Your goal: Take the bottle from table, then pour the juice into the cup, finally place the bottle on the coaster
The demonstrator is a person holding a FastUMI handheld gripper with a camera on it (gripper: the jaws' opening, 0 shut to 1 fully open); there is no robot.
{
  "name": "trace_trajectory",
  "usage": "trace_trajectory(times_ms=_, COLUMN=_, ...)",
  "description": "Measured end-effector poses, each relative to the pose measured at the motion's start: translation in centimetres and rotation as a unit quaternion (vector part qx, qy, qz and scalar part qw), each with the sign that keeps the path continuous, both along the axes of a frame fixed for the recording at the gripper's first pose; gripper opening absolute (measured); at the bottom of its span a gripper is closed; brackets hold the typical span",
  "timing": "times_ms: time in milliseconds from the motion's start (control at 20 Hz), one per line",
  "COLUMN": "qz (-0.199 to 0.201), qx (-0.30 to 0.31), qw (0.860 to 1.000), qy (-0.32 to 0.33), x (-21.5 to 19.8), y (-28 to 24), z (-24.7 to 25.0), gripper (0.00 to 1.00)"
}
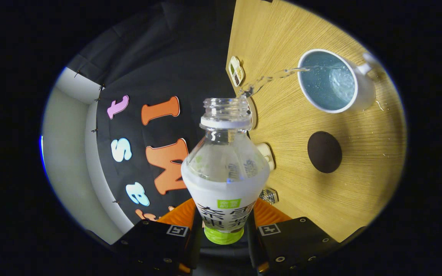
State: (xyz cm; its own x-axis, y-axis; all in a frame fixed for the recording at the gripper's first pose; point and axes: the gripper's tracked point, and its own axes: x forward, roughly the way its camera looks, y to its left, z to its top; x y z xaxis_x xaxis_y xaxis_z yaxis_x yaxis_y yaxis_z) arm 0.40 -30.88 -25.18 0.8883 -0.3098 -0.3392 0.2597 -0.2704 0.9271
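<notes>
Fingers of the gripper (224, 230) stand closed on the lower body of the clear plastic bottle with a white wrap label and a green band at its base (225, 180), one finger pressing on each side, so the bottle sits between them and reaches ahead of them; the bottle has no cap, its threaded neck is open, and a white ring sits just under the thread; the upper part of the bottle is transparent and looks nearly empty, with some drops and reflections inside; the label covers the lower part and carries dark printed characters and a small green patch. From the open mouth a thin stream of clear liquid (271, 78) arcs over the light wooden table (359, 184) and lands in the white round cup with a handle (330, 81); the cup stands on the table well beyond the fingers, its inside looks bluish and the liquid in it shows bubbles where the stream falls; a few small drops lie on the wood beside the cup. Near the cup, and closer to the bottle's side, the dark brown round coaster (324, 151) lies flat on the table with nothing on it; the bottle is apart from it, held in the air.
</notes>
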Motion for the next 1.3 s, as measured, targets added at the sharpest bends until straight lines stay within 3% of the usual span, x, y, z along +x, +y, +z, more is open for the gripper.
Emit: trace_trajectory(times_ms=1300, qz=-0.036, qx=0.067, qw=0.997, qy=-0.032, x=0.3, y=-1.2, z=2.0, gripper=0.52)
